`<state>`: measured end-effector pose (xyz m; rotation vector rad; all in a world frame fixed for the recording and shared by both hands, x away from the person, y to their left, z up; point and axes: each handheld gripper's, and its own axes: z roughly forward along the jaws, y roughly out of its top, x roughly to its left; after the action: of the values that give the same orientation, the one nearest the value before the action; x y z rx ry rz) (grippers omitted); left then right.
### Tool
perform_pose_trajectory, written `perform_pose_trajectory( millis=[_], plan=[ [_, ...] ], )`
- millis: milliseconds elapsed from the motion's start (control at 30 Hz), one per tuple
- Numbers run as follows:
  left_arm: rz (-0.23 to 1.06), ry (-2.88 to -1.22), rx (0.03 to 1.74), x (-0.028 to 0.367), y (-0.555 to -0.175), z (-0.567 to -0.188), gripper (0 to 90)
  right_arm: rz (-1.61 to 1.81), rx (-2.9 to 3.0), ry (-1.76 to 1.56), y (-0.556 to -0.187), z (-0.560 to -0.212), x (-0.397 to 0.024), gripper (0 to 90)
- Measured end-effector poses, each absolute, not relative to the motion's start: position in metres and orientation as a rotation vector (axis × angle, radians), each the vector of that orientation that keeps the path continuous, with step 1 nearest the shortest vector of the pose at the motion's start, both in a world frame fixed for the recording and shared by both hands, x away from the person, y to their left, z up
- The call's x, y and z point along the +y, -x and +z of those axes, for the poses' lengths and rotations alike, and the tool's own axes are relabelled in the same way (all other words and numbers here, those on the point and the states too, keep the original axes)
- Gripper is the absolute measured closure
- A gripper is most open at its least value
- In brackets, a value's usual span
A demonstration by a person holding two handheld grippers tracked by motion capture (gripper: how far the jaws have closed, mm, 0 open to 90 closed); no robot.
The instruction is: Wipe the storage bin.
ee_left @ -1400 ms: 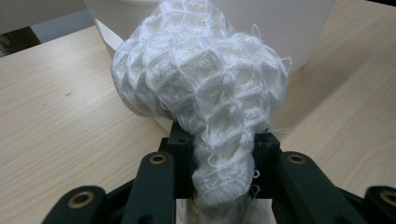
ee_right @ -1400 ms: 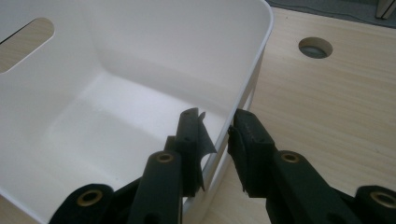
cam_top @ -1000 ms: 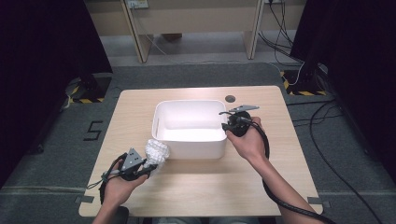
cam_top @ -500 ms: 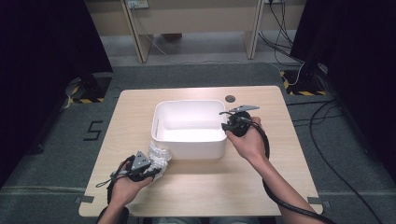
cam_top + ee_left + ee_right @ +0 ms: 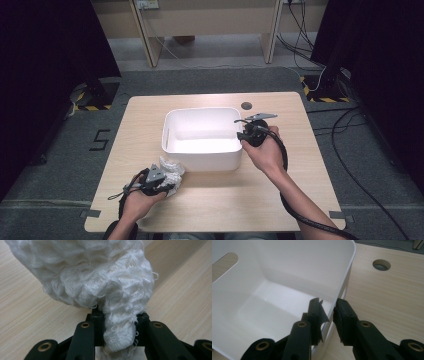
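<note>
White cloth pinched low at the table's near-left, tub rim straddled at the right.

The left gripper (image 5: 117, 340) lies low over the wooden table (image 5: 300, 165), jaws pressed together on a bunched fold of white knitted cloth (image 5: 100, 277) that rests on the tabletop just outside the near-left corner of the white plastic tub (image 5: 202, 150). The right gripper (image 5: 328, 315), hand angled in from the right, has one jaw inside and one outside the tub's right wall; its jaws have just been closing there. The tub holds nothing. Grey carpet and dark curtains surround the table.
</note>
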<state>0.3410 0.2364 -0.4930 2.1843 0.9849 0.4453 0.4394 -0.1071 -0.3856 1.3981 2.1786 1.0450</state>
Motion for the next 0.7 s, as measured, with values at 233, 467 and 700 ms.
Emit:
perform_pose_trajectory(
  millis=[233, 467, 700],
  plan=[
    [0.447, -2.184, 0.967, 0.23, -0.338, -0.488, 69.3, 1.043, 2.17, -1.4, -0.439, -0.386, -0.107, 75.0],
    [0.475, -2.158, 0.92, 0.225, -0.329, -0.471, 69.2, 1.017, 2.166, -1.381, -0.438, -0.385, -0.104, 75.0],
    [0.503, -2.125, 0.87, 0.218, -0.323, -0.453, 69.2, 1.016, 2.161, -1.38, -0.438, -0.385, -0.104, 75.0]
  ],
)
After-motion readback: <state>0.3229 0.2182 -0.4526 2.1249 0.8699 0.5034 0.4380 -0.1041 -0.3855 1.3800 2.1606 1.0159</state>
